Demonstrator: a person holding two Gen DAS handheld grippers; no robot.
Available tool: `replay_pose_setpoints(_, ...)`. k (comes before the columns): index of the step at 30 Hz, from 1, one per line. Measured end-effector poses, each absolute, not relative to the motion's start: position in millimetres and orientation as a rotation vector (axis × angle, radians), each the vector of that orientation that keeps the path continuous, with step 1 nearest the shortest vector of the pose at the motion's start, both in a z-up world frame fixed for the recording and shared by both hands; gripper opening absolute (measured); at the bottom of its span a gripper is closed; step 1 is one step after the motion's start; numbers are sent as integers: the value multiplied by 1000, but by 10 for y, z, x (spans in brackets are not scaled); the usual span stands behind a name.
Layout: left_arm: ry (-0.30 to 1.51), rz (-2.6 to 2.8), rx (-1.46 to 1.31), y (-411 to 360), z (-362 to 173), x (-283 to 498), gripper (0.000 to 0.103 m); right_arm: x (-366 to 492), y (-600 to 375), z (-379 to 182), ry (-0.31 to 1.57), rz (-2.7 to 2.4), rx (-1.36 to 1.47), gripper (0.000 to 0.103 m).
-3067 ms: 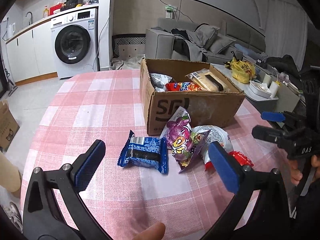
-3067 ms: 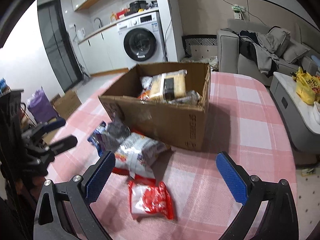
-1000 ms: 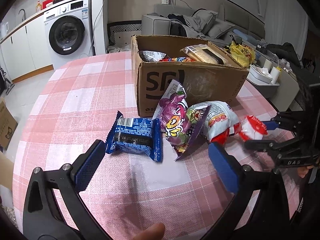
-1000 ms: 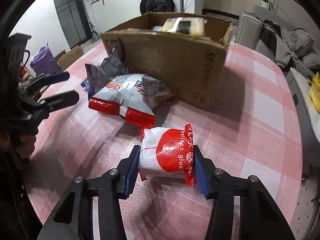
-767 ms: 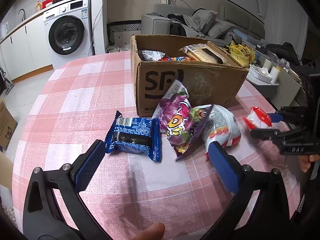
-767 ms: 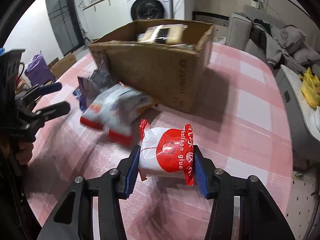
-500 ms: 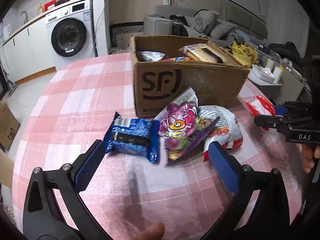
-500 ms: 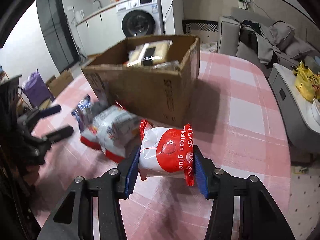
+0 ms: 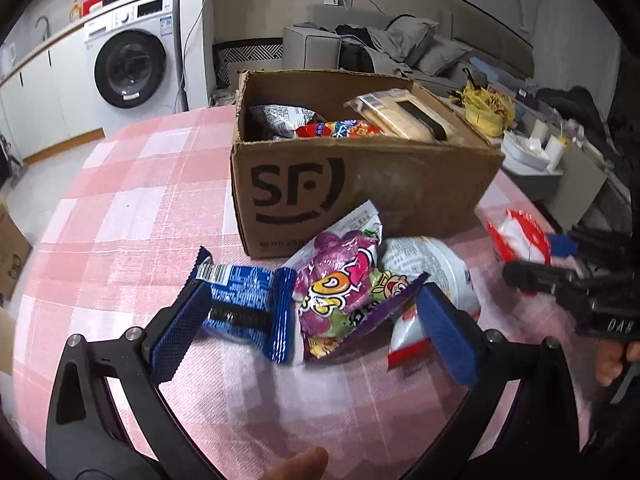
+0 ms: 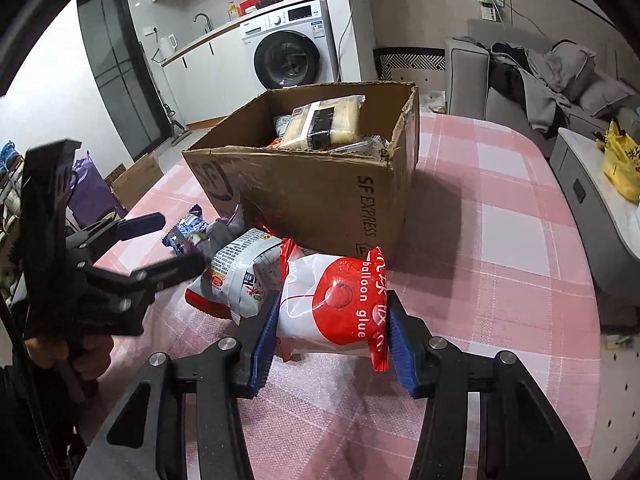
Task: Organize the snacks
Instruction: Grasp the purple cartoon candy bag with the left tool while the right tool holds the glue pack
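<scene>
Round table under a pink-and-white checked cloth (image 9: 132, 216). Behind it, a white front-loading washing machine (image 9: 132, 60) and a grey sofa (image 10: 532, 76) heaped with clothes.

Cardboard SF Express box (image 9: 360, 184) stands open near the table's middle. Inside: a clear-wrapped pale cake or bread pack (image 10: 324, 120) lying on top, a red-and-blue snack bag (image 9: 340, 129), and a silver-grey printed bag (image 9: 280, 114) at the left end.

Loose snacks lie on the cloth in front of the box's printed face:
- white-and-red bag (image 10: 240, 268), largest of the group, just beside the box corner;
- purple cartoon-printed bag (image 9: 340, 280), leaning against the box and overlapping the white-and-red one;
- blue cookie pack (image 9: 248, 300), flat, touching the purple bag's left edge.

Left gripper (image 9: 308, 332): jaws spread wide, low over the cloth. One blue pad overlaps the cookie pack's left end, the other is by the purple bag's right corner; nothing pinched.

Right gripper (image 10: 328, 340): jaws pressed in on both sides of a red-and-white packet (image 10: 336, 304) printed "balloon glue". Packet is held clear of the cloth, in front of the box's right corner, beside the white-and-red bag.
</scene>
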State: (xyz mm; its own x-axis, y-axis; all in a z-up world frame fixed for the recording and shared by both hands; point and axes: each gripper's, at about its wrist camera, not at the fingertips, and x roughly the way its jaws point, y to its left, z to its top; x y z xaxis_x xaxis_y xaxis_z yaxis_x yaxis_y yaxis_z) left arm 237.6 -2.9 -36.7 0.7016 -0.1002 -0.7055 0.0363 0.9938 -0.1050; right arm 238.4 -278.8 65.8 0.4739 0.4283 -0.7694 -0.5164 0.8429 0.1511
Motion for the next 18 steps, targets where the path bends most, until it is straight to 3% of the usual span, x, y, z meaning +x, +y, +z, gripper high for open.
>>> replay_pose_setpoints(2, 788, -80, -99, 4, -384, 2429, 101, 2385, -2799, 661, 909, 578, -102, 51)
replay_pose_setpoints(13, 839, -161, -88, -98, -569, 2552, 59, 2389, -2765, 601, 928, 595, -108, 51)
replay_pose_setpoints(18, 853, -166, -94, -126, -646, 2590, 53, 2389, -2766, 597, 930, 596, -107, 51)
